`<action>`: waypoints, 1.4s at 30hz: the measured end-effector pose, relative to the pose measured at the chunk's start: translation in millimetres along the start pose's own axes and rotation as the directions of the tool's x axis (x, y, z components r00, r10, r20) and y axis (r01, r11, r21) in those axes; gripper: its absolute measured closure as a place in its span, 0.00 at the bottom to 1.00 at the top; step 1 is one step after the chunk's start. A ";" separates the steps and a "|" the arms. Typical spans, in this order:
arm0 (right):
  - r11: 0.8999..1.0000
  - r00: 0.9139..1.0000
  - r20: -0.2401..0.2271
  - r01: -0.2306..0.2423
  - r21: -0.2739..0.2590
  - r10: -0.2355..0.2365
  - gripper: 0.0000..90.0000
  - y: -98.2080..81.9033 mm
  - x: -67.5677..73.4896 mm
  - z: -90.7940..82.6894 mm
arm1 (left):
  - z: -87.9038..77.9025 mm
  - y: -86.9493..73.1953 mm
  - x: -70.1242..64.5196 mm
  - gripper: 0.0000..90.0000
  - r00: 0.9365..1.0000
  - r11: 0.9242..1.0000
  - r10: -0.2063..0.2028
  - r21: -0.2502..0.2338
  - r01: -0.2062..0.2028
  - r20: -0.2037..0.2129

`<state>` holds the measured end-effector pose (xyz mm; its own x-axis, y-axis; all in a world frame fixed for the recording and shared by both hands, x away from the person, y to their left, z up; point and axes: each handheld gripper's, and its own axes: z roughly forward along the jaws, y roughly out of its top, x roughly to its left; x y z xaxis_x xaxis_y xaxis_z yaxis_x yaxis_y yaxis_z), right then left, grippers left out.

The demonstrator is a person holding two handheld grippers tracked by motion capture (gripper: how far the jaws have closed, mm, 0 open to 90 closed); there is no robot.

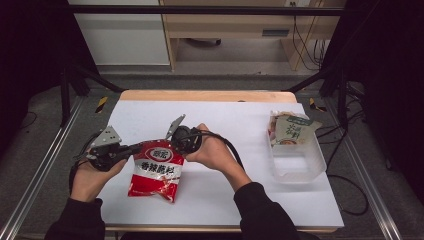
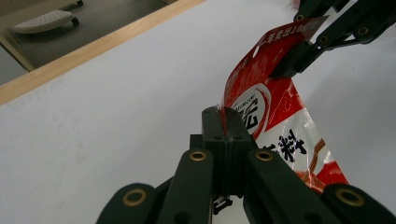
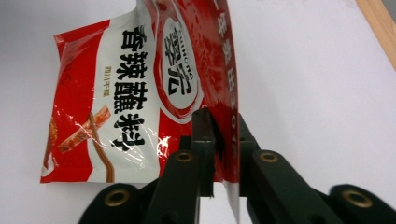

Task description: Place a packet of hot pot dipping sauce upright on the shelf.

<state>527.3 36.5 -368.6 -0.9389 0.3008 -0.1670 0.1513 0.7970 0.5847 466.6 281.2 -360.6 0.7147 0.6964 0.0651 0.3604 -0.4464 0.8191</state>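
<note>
A red and white snack packet (image 1: 156, 171) with black lettering hangs over the white table (image 1: 225, 125), its lower end resting on the surface. My left gripper (image 1: 134, 148) is shut on the packet's top left corner; in the left gripper view the jaws (image 2: 226, 122) pinch the packet (image 2: 275, 126) edge. My right gripper (image 1: 172, 141) is shut on the top right edge. In the right gripper view its jaws (image 3: 221, 128) clamp the packet (image 3: 140, 88) rim, which passes between them. The left gripper view also catches the right gripper (image 2: 299, 56) on the packet's far corner.
A clear plastic bin (image 1: 296, 150) stands at the table's right side with a pale green packet (image 1: 292, 129) inside it. The table's wooden far edge (image 1: 205, 95) runs along the back. Bare white surface lies between the packet and the bin.
</note>
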 end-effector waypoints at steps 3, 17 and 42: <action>1.000 1.000 0.002 0.008 -0.004 -0.008 1.00 0.9 1.3 -0.5 | 0.1 -0.7 0.7 1.00 1.000 1.000 -0.005 -0.002 0.005 0.000; 1.000 1.000 0.030 -0.006 -0.010 0.006 1.00 -3.3 -4.0 -29.0 | 3.5 -10.8 9.9 0.32 0.999 0.999 -0.033 -0.038 0.032 -0.023; 0.998 0.997 0.071 -0.032 -0.056 0.036 1.00 -5.7 -29.2 -78.8 | 8.3 -22.7 17.1 0.19 0.999 0.999 -0.038 -0.001 0.038 -0.018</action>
<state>529.5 -18.0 -304.5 -0.9085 0.3657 -0.2019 0.1637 0.7564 0.6333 475.7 298.5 -382.8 0.6896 0.7228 0.0447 0.3865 -0.4196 0.8213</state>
